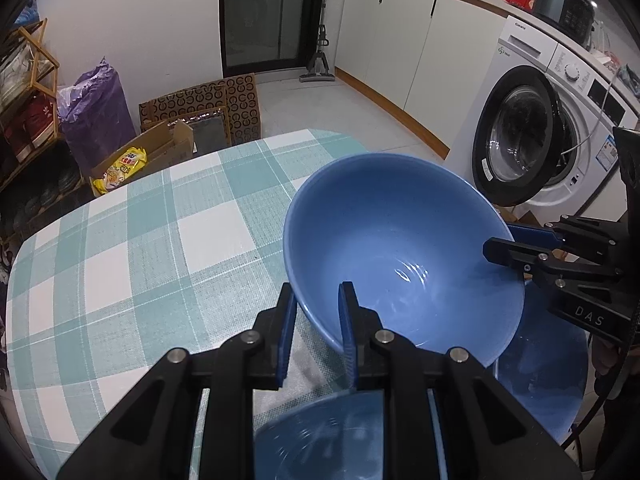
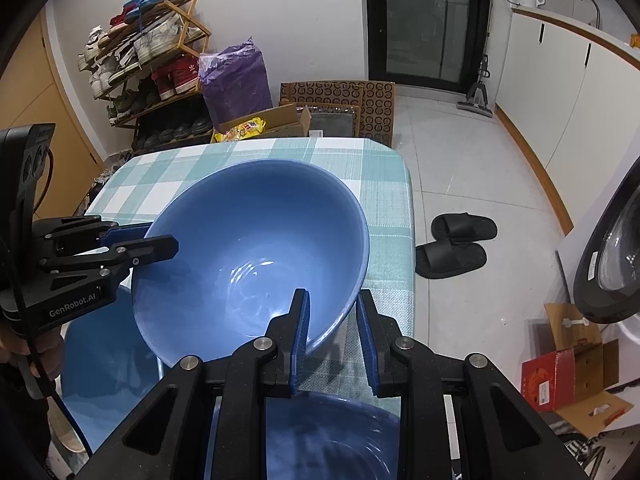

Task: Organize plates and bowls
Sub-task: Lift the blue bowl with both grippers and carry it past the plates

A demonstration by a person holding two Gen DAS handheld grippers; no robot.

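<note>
Both my left gripper (image 1: 316, 332) and right gripper (image 2: 334, 344) pinch the tilted bowl's (image 1: 400, 248) rim, so I level it gently over the near bowl (image 1: 320, 440).

"DAS" marks the right gripper (image 1: 505, 245), "GenRobot.AI" the left gripper (image 2: 159, 240), "Galanz" the washing machine (image 1: 532, 128).

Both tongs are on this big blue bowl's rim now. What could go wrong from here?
The large blue ceramic bowl hangs tilted, held only at its rim by the left tongs and right tongs; uneven pull could slip it. It could knock the blue plates beneath, or the near blue dish.
</note>
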